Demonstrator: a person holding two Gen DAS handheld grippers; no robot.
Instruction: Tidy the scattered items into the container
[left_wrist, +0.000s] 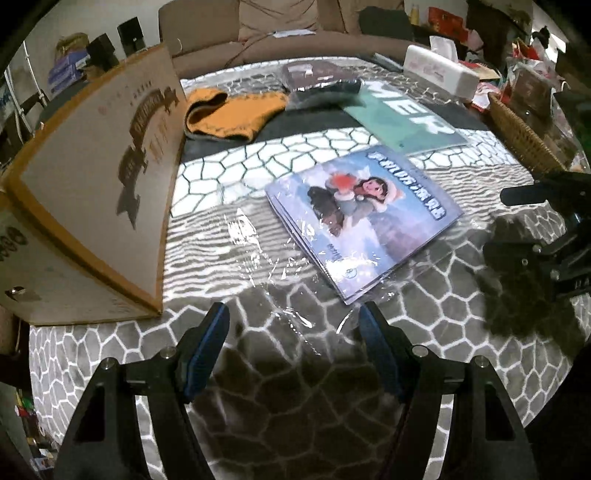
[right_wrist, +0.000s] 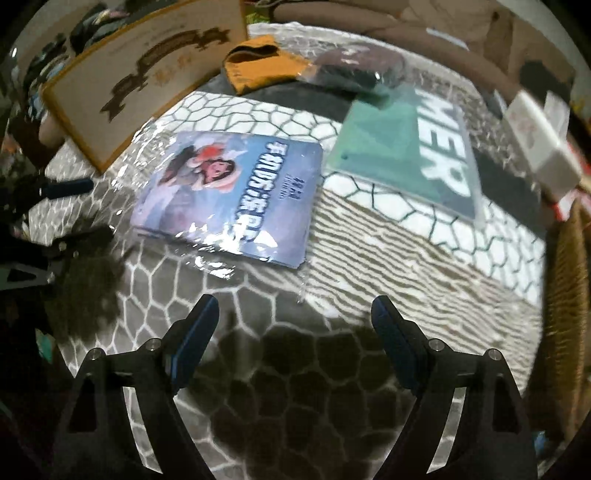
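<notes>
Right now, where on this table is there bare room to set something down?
Free: the grey patterned cloth between the left gripper, the cardboard box and the picture book; also the striped patch right of the book. Crowded: the far edge, with orange garment, bagged clothes and green folder.

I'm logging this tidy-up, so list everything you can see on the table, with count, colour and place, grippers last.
box: one, cardboard, left edge of table
picture book: one, blue, shrink-wrapped, table centre
green book: one, teal with white letters, behind picture book
orange cloth: one, orange, far side beside box
dark packet: one, in clear wrap, far side, right of cloth
tissue box: one, white, far right
basket: one, wicker, right edge
tablecloth: one, grey-white pattern
left hand-held gripper: open, empty
right hand-held gripper: open, empty
</notes>
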